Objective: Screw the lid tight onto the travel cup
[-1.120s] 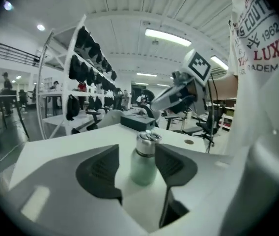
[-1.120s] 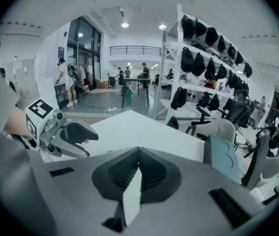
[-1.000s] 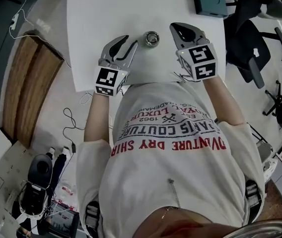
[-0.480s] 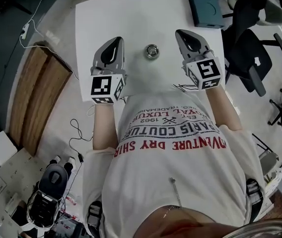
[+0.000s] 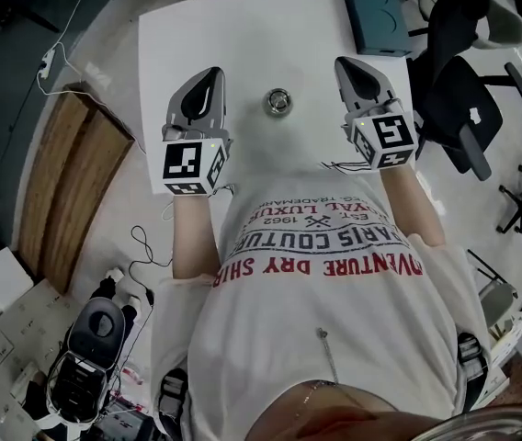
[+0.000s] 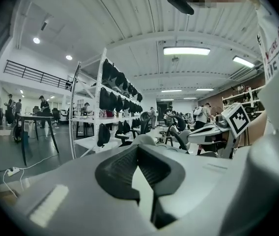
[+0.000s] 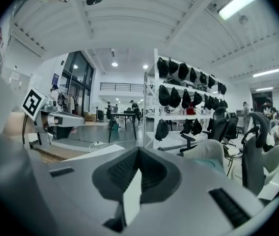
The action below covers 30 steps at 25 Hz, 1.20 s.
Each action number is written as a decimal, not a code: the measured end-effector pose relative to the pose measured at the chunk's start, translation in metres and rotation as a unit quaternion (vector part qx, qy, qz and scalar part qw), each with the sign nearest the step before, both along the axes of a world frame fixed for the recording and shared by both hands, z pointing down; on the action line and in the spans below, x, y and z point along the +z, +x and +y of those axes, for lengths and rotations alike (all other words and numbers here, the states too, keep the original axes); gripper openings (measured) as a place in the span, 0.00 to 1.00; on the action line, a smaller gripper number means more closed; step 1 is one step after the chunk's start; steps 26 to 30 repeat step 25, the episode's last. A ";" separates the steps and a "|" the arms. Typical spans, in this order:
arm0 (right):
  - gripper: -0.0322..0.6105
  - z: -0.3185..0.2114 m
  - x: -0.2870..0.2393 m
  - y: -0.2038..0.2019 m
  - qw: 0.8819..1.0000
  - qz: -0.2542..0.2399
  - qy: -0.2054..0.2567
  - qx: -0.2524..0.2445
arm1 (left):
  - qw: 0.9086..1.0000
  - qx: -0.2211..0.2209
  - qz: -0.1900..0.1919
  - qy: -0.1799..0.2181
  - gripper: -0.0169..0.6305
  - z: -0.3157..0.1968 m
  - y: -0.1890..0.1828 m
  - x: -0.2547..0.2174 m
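Note:
The travel cup (image 5: 279,101), a small metal cylinder with its lid on top, stands upright on the white table (image 5: 243,35), seen from above in the head view. My left gripper (image 5: 204,88) rests to the cup's left, shut and empty. Shut and empty too, my right gripper (image 5: 357,74) lies to the cup's right. Neither touches the cup. In the left gripper view the jaws (image 6: 142,168) meet with nothing between them. The right gripper view shows the same closed jaws (image 7: 137,173). The cup is outside both gripper views.
A teal box (image 5: 376,15) sits at the table's far right corner. Office chairs (image 5: 468,90) stand right of the table. A wooden panel (image 5: 68,182) lies on the floor at left, with cables and gear nearby. Shelving with hanging bags (image 6: 110,112) stands beyond.
The left gripper swung away from the cup, straightened and closed its jaws. The right gripper drifted slightly right. The cup stands free between them.

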State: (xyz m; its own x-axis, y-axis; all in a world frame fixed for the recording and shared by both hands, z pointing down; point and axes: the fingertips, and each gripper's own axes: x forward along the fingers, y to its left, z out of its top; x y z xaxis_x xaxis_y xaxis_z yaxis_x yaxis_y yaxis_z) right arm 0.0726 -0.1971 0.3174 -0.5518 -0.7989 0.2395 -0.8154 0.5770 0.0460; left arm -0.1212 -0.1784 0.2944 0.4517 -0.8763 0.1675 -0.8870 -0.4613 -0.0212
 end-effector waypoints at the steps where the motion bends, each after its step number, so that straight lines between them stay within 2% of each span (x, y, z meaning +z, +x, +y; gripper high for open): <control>1: 0.06 0.001 -0.001 -0.001 1.000 -0.002 0.000 -0.004 | 1.000 0.000 0.001 -0.001 0.05 0.000 0.000 0.000; 8: 0.06 0.005 -0.008 0.000 1.000 -0.008 0.008 -0.013 | 1.000 -0.001 -0.017 0.009 0.04 0.003 0.007 -0.004; 14: 0.06 0.007 -0.009 -0.013 1.000 -0.003 0.018 -0.016 | 1.000 -0.002 -0.012 0.008 0.05 0.003 0.000 -0.003; 30: 0.06 0.011 -0.004 -0.016 1.000 -0.005 0.012 -0.015 | 1.000 -0.010 -0.004 -0.003 0.05 0.005 -0.007 0.004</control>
